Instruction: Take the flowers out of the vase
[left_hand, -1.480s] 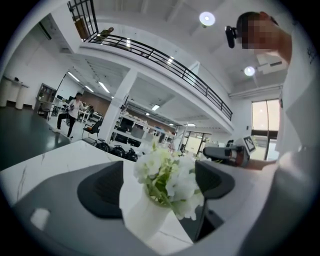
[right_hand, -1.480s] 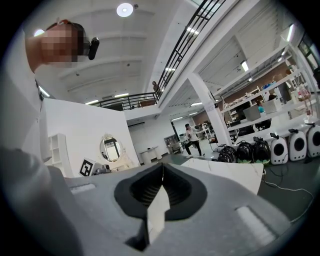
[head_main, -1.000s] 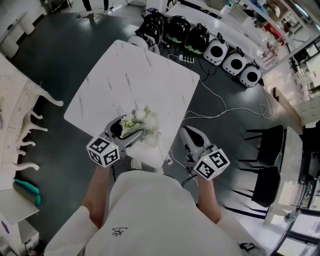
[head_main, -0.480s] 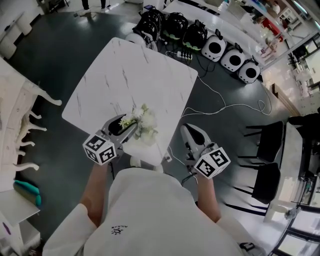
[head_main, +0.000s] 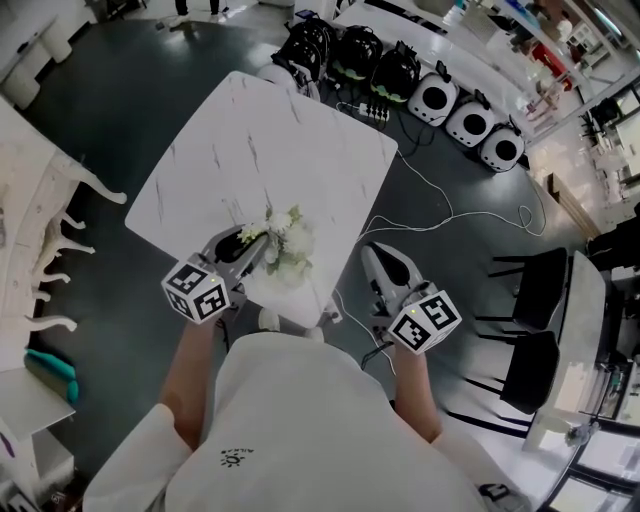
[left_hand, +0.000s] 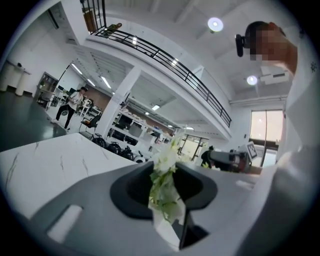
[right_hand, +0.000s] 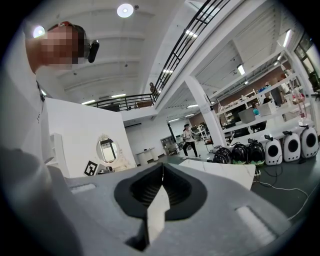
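Observation:
A small bunch of white flowers with green leaves stands near the front corner of the white marbled table. My left gripper reaches into the bunch from the left. In the left gripper view the flowers fill the narrow gap of the left gripper, whose jaws are closing and press on the stems. The vase is hidden under the blooms and the gripper. My right gripper hangs off the table's right side over the floor. In the right gripper view the right gripper is shut with nothing in it.
Cables run across the dark floor right of the table. A row of round black and white cases stands beyond the table's far corner. Black chairs are at the right, and white furniture is at the left.
The left jaws stood wide on either side of the bunch and have drawn in onto the flowers. The right gripper has stayed where it was.

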